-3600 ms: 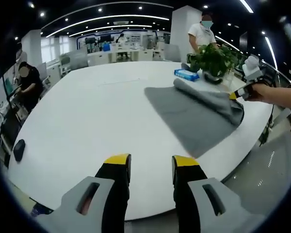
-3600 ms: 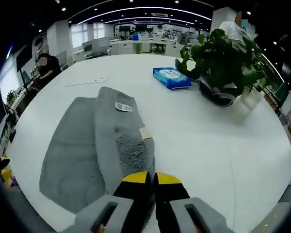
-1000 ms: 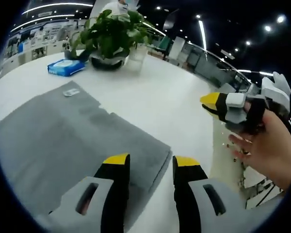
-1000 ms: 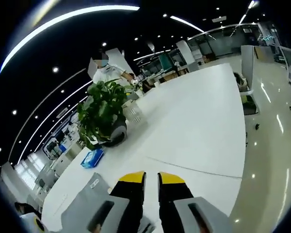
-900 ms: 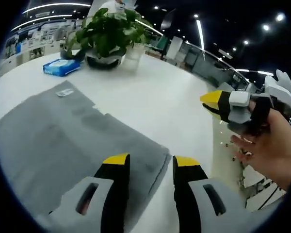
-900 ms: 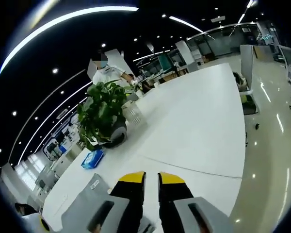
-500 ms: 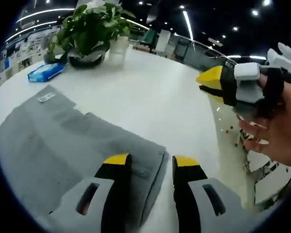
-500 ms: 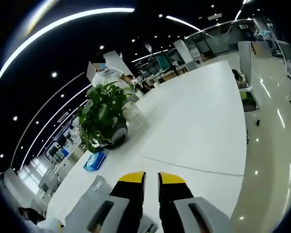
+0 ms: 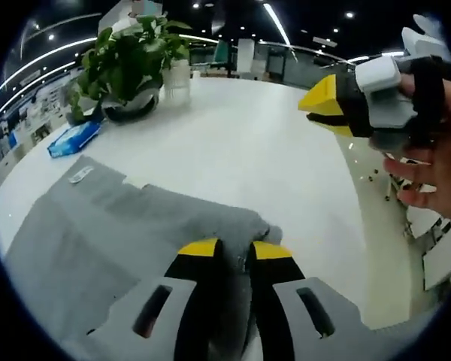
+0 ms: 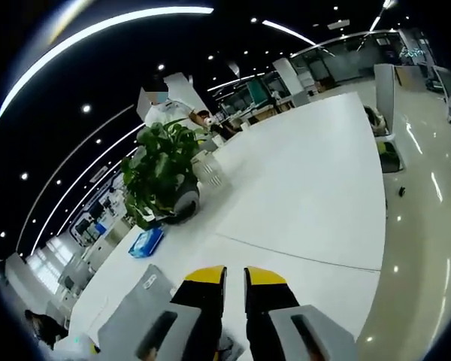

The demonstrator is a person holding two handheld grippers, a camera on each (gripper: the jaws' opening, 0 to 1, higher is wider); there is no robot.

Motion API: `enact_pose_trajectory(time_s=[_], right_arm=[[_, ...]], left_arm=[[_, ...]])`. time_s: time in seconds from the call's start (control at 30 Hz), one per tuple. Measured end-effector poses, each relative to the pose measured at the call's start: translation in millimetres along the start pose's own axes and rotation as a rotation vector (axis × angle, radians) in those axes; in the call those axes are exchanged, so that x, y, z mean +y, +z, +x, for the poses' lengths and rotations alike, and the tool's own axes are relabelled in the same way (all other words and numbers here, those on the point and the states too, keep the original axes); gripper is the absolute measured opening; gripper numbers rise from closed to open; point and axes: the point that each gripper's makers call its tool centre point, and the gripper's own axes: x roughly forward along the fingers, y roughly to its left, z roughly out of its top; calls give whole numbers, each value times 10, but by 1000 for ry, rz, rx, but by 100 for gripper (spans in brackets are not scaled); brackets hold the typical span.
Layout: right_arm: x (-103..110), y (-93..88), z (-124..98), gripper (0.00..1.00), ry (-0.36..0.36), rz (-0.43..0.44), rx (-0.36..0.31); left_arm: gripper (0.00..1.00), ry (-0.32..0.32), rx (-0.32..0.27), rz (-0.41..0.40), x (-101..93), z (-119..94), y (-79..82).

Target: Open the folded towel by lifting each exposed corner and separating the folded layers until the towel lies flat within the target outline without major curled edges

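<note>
The grey towel (image 9: 98,241) lies spread on the white table (image 9: 233,158), with a small white label (image 9: 80,174) near its far edge. My left gripper (image 9: 231,252) is shut on the towel's near right corner, and the cloth bunches up just ahead of the jaws. In the same left gripper view, a hand holds my right gripper (image 9: 310,113) in the air beyond the table's right edge, its yellow tips together with nothing in them. In the right gripper view the right gripper (image 10: 234,275) points across the table, and a strip of towel (image 10: 131,320) lies at lower left.
A potted plant (image 9: 128,68) and a clear glass (image 9: 177,79) stand at the far side, with a blue tissue pack (image 9: 74,139) beside them. A person (image 10: 165,109) stands behind the plant (image 10: 164,177). The table's curved edge (image 9: 361,226) drops to the floor on the right.
My left gripper's jaws have closed on the towel's corner, which now bunches between them. The right gripper has risen and come closer in the left gripper view.
</note>
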Motion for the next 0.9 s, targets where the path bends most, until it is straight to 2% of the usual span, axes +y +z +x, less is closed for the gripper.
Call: enact_pose_trajectory(time_s=[0.03, 0.1, 0.2, 0.3, 0.43, 0.53, 0.67, 0.73, 0.83, 0.87, 0.9], right_arm=[[6, -16, 7, 5, 0, -10, 7], [21, -63, 21, 4, 0, -36, 29], [105, -166, 39, 3, 29, -61, 73], [220, -443, 78, 0, 71, -140, 205], [366, -739, 103, 0, 127, -193, 332], [455, -1051, 64, 0, 172, -275, 471], [503, -1200, 85, 0, 198, -296, 523], [491, -1322, 62, 0, 205, -332, 573], [363, -1496, 56, 0, 176, -459, 649], [358, -1511, 59, 0, 177, -467, 656], [413, -1454, 82, 0, 187, -431, 619]], left_arm=[[4, 7, 2, -7, 29, -13, 13], [4, 7, 1, -72, 60, -67, 45], [4, 18, -12, -98, 136, -150, 118], [3, 30, -36, -125, 206, -250, 216], [3, 57, -57, -153, 301, -361, 291], [3, 73, -67, -158, 360, -422, 323], [3, 86, -81, -169, 432, -458, 351], [3, 86, -82, -183, 448, -462, 352], [3, 74, -98, -227, 476, -518, 386], [3, 73, -101, -227, 483, -540, 391], [3, 72, -106, -217, 494, -562, 397]])
